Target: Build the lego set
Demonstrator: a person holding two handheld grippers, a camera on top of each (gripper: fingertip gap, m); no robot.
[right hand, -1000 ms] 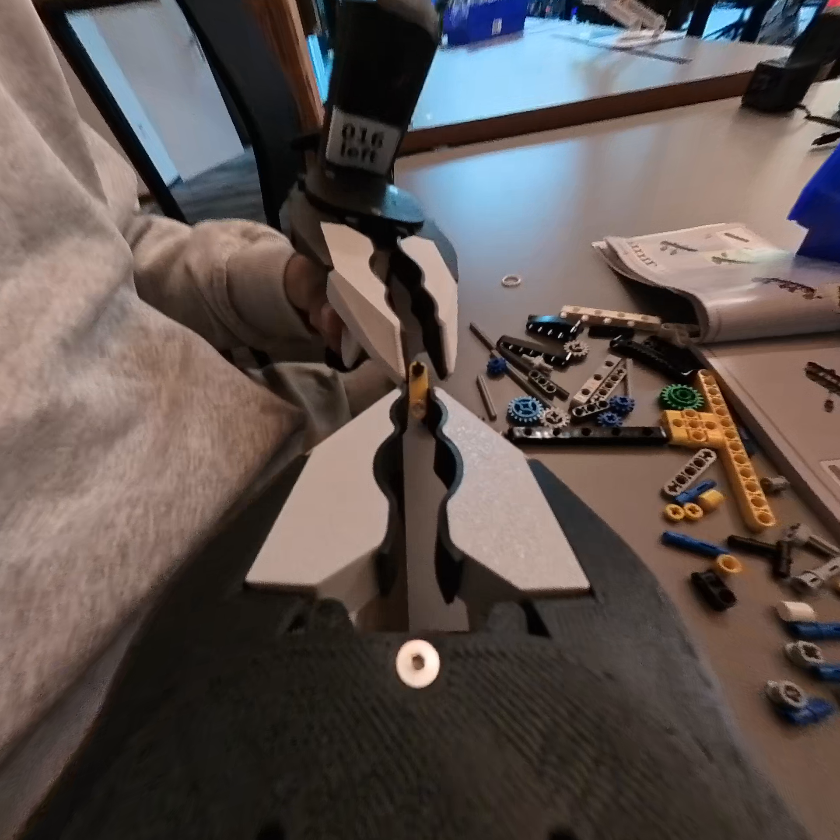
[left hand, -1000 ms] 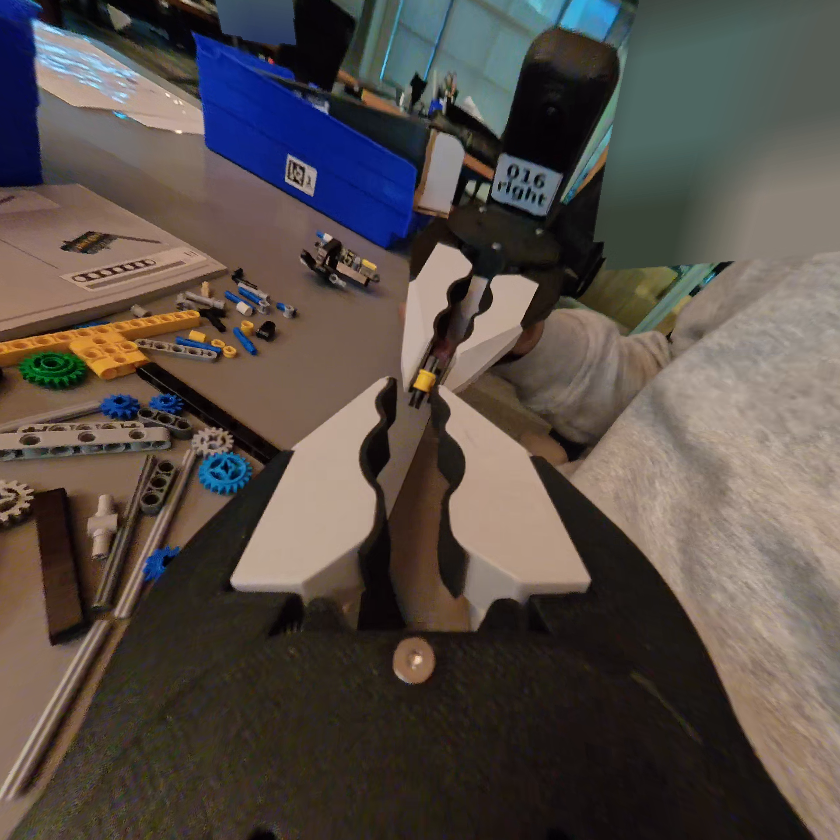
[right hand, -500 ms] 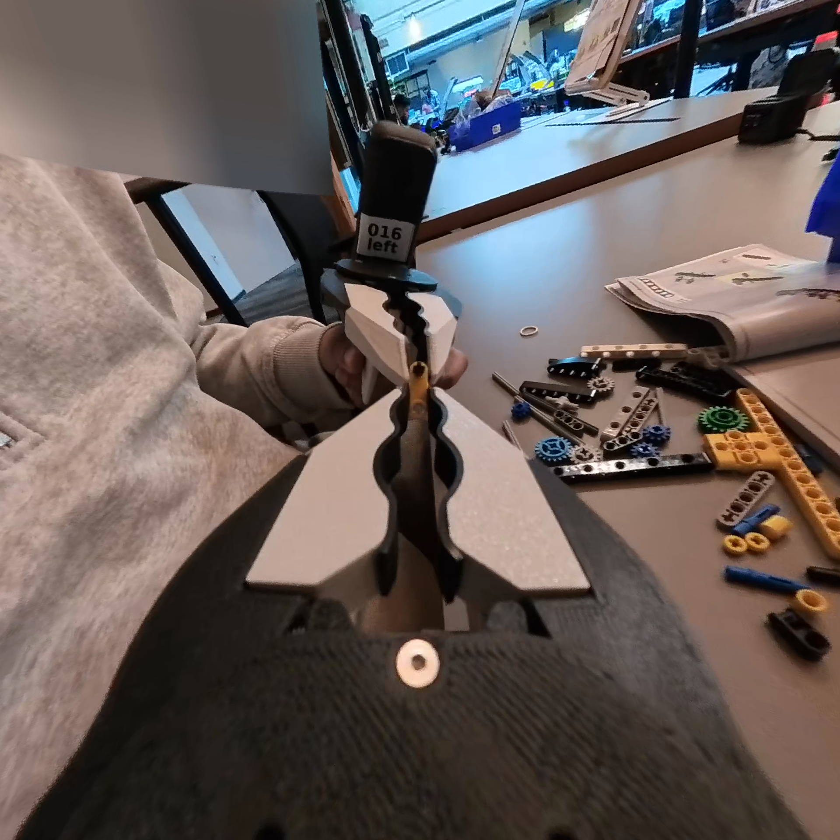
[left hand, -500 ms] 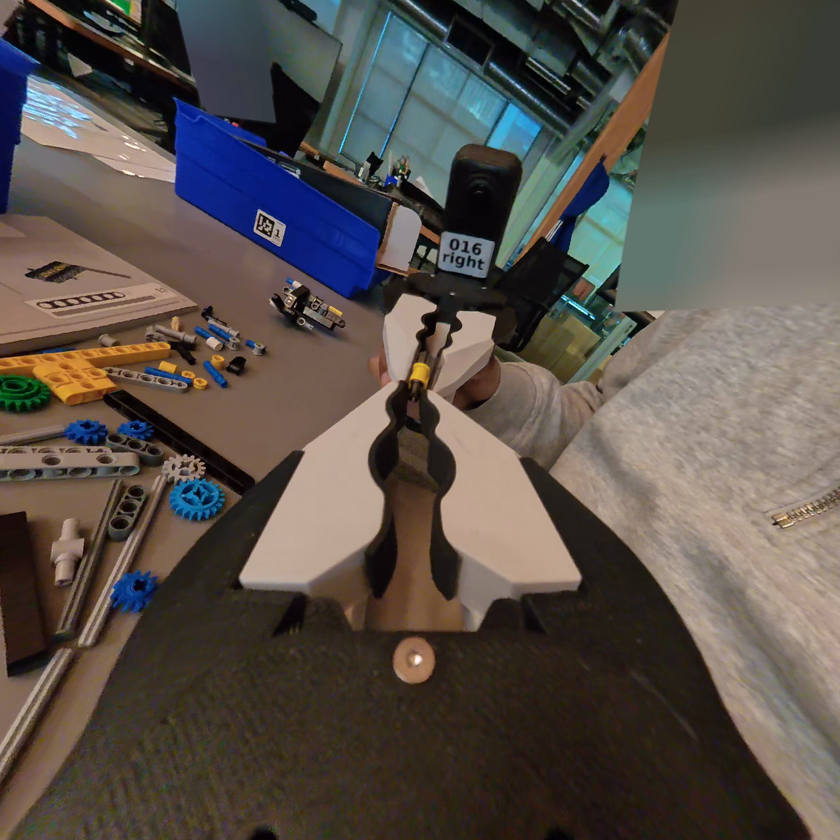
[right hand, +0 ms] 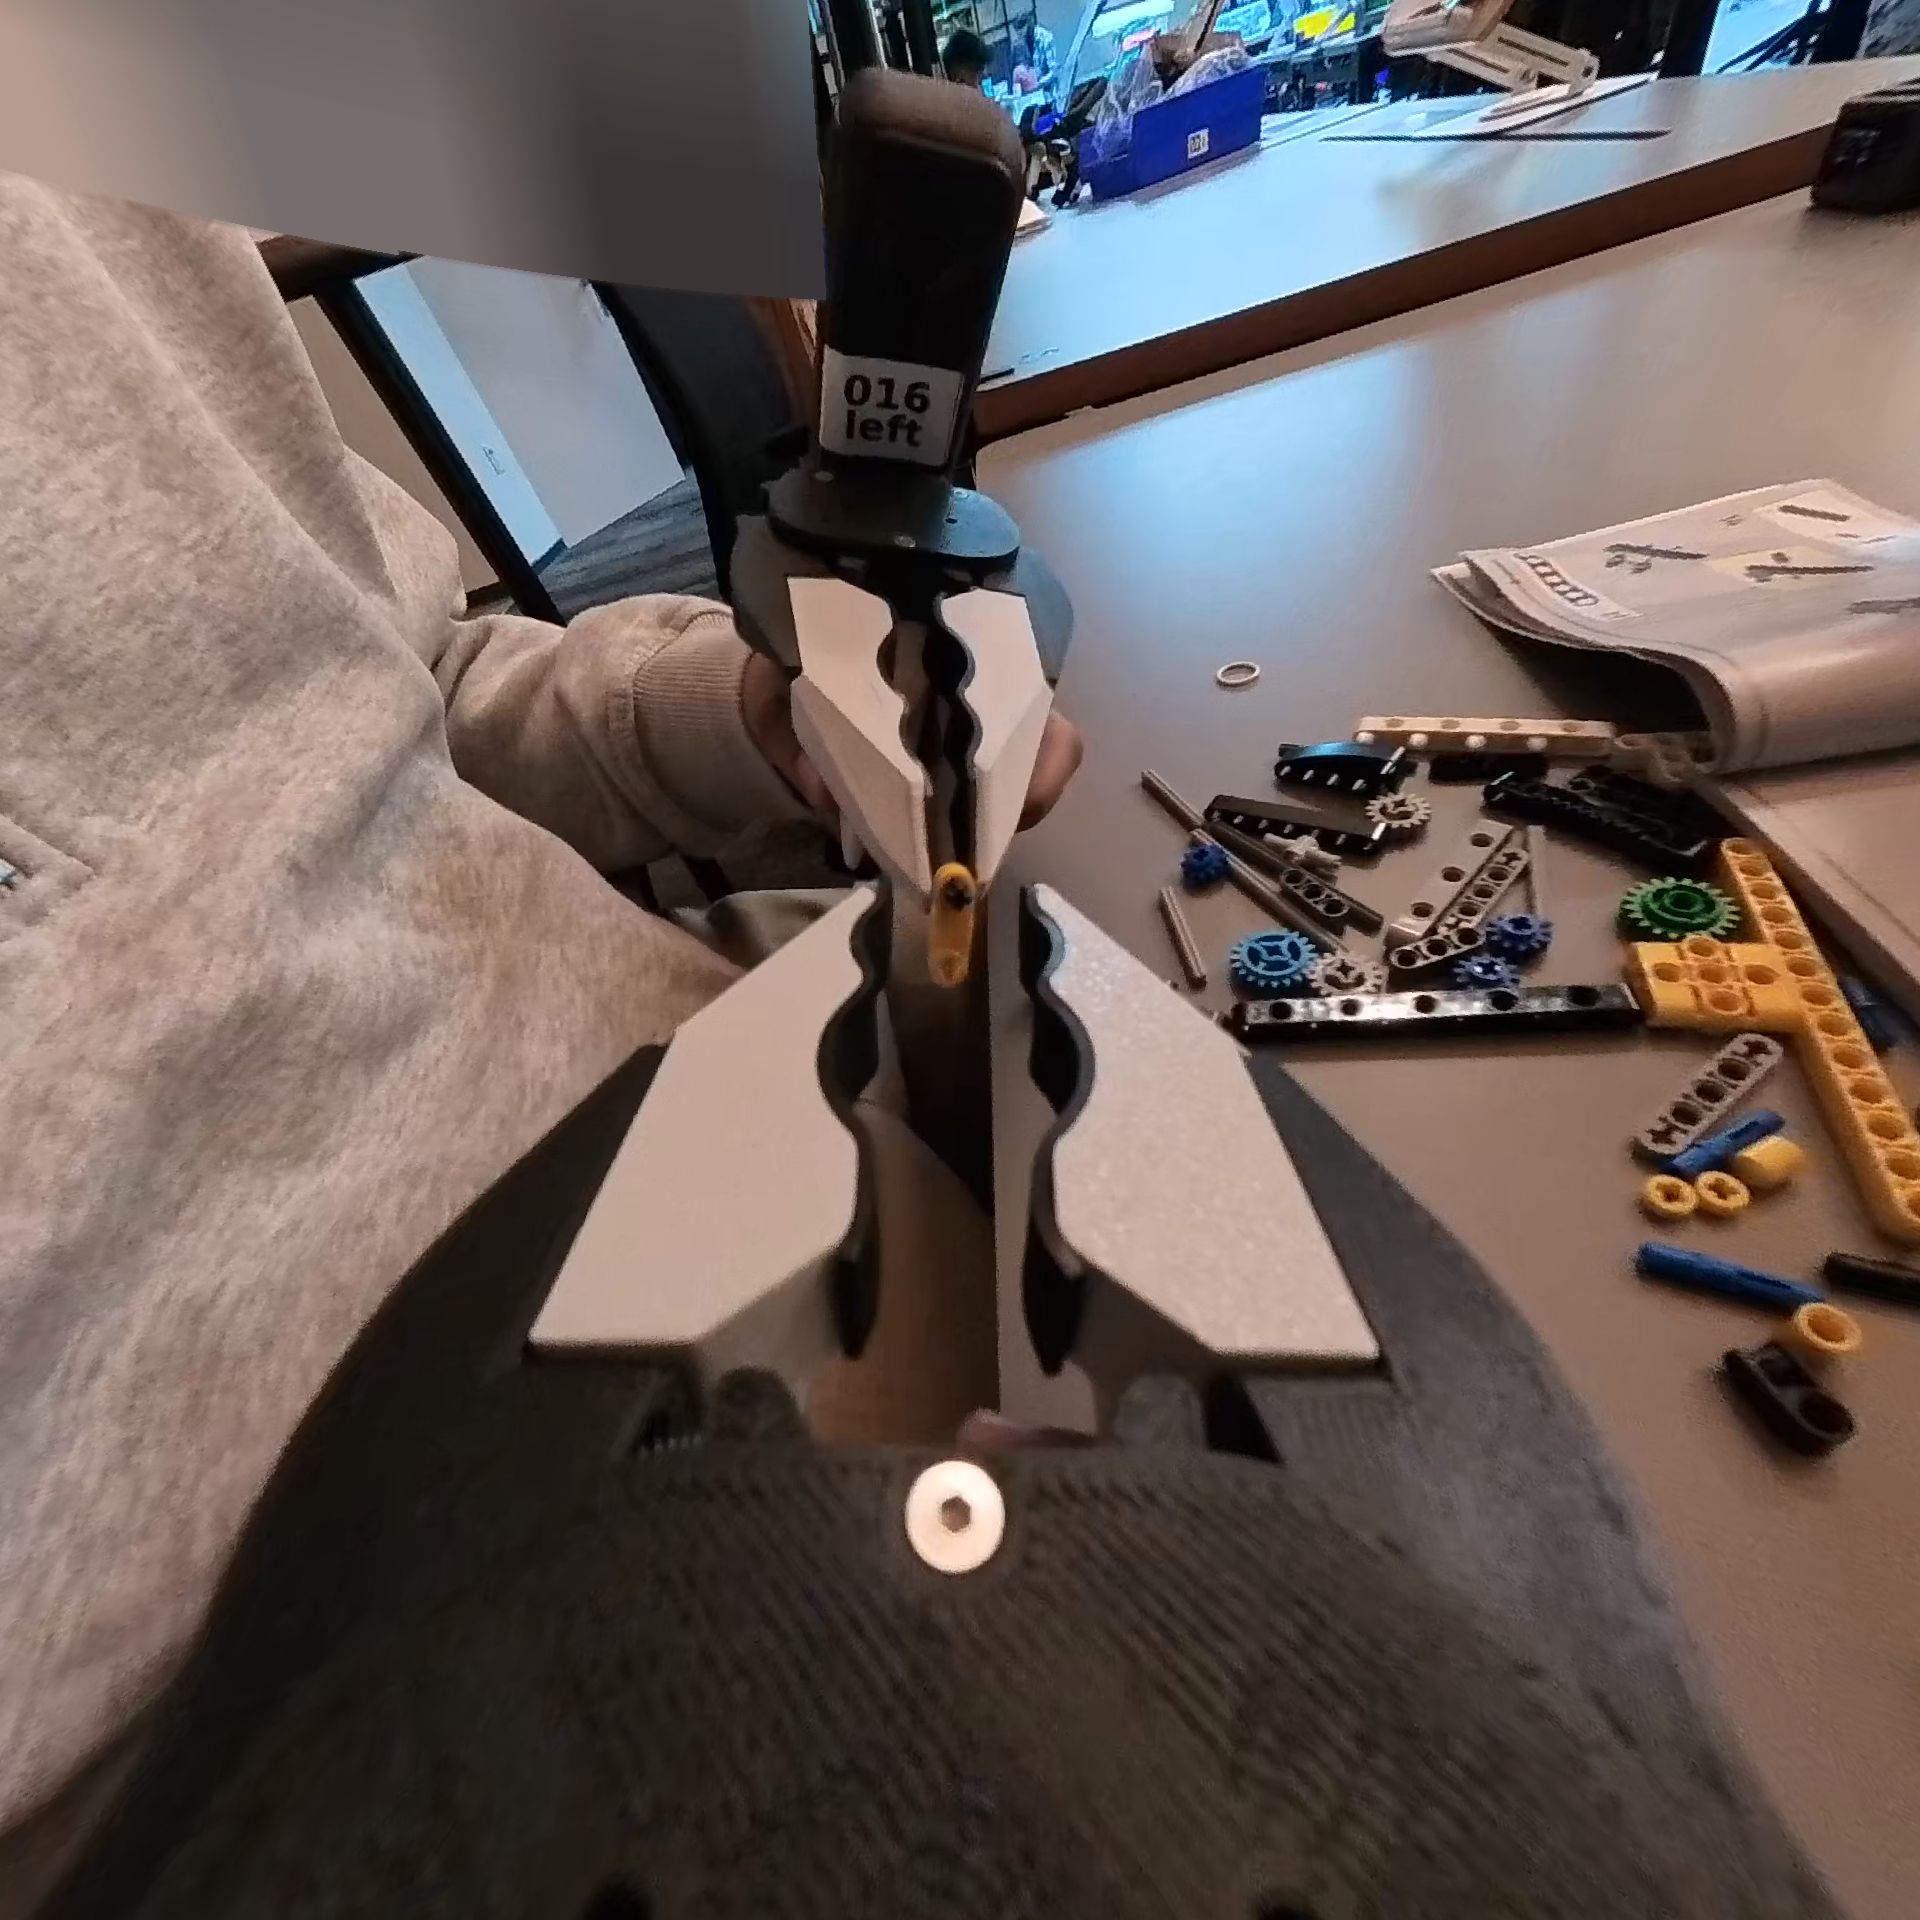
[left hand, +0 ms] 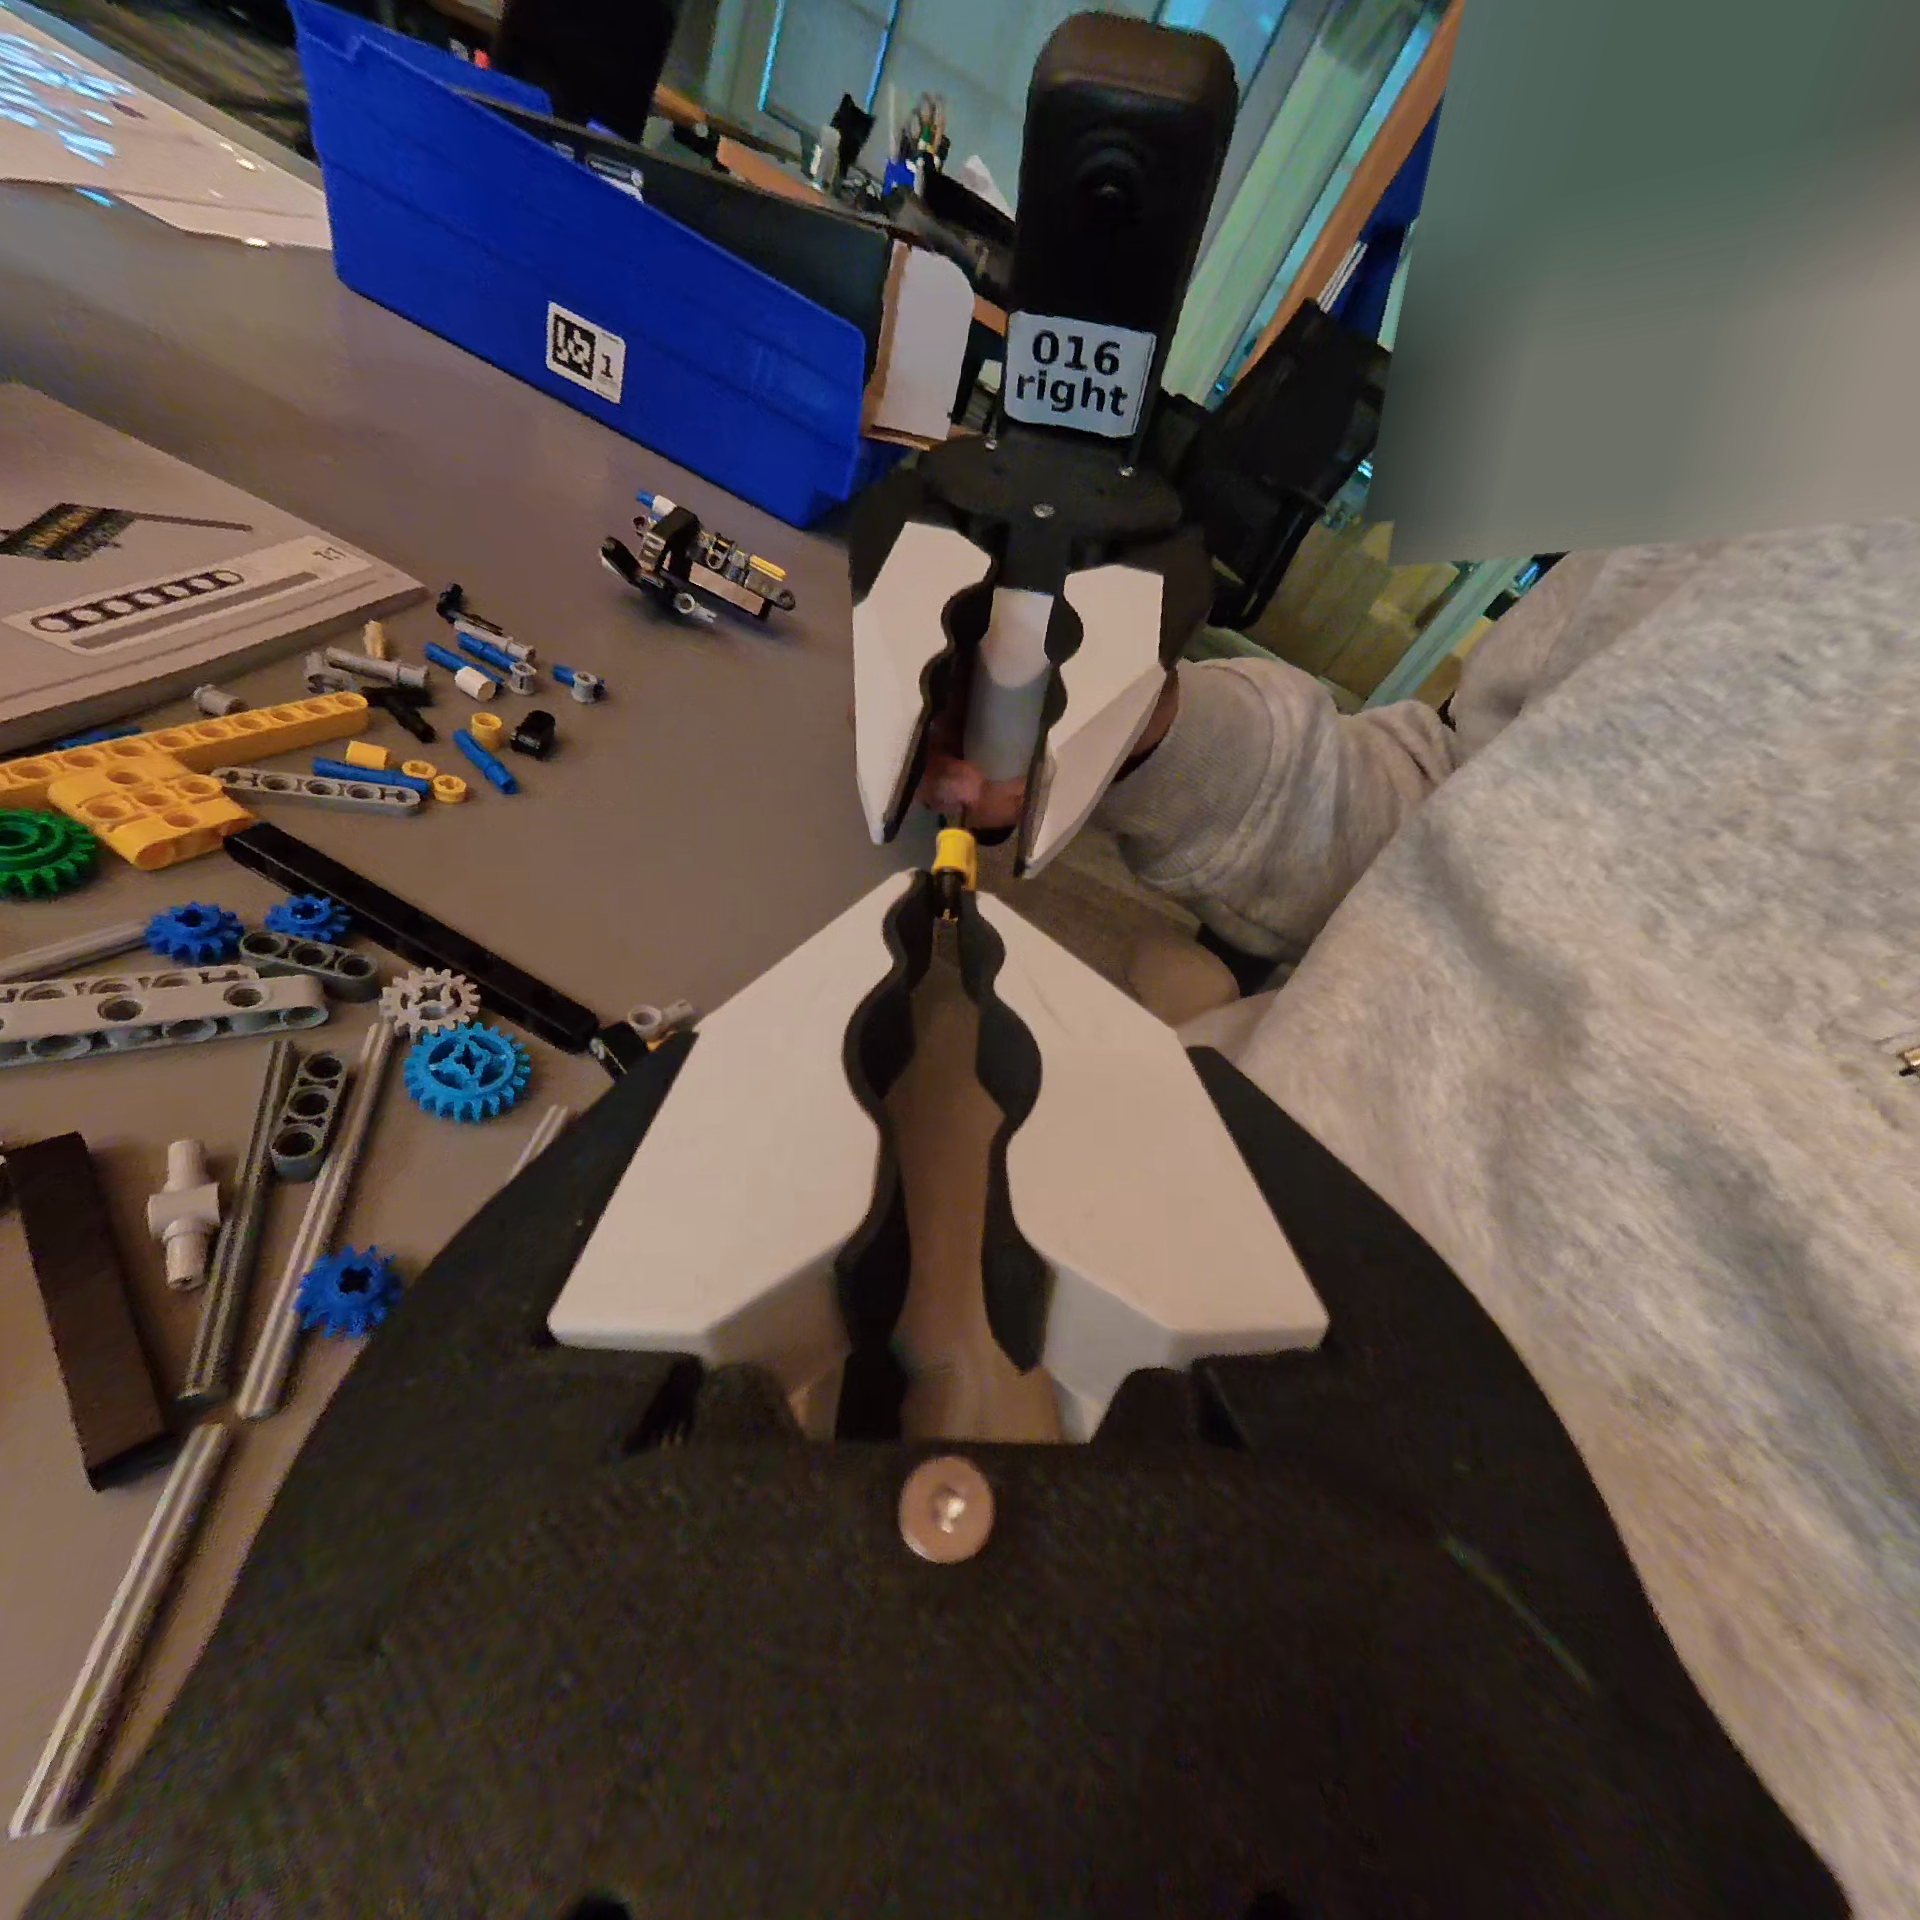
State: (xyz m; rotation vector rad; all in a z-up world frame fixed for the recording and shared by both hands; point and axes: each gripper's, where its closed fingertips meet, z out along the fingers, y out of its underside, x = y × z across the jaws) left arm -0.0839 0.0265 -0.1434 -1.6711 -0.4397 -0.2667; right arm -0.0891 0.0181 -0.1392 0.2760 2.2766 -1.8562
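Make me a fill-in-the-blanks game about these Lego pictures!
1. The small yellow piece is held by the ___ hand-held gripper.
2. The right hand-held gripper is ___.
3. The big bin on the table is coloured ___.
4. The large gear beside the yellow beam is coloured ___.

Missing words: left; open; blue; green

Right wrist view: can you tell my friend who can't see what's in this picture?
The left gripper pinches a small yellow lego piece in the air, just ahead of the open right gripper. Loose lego parts and a yellow beam lie on the grey table to the right.
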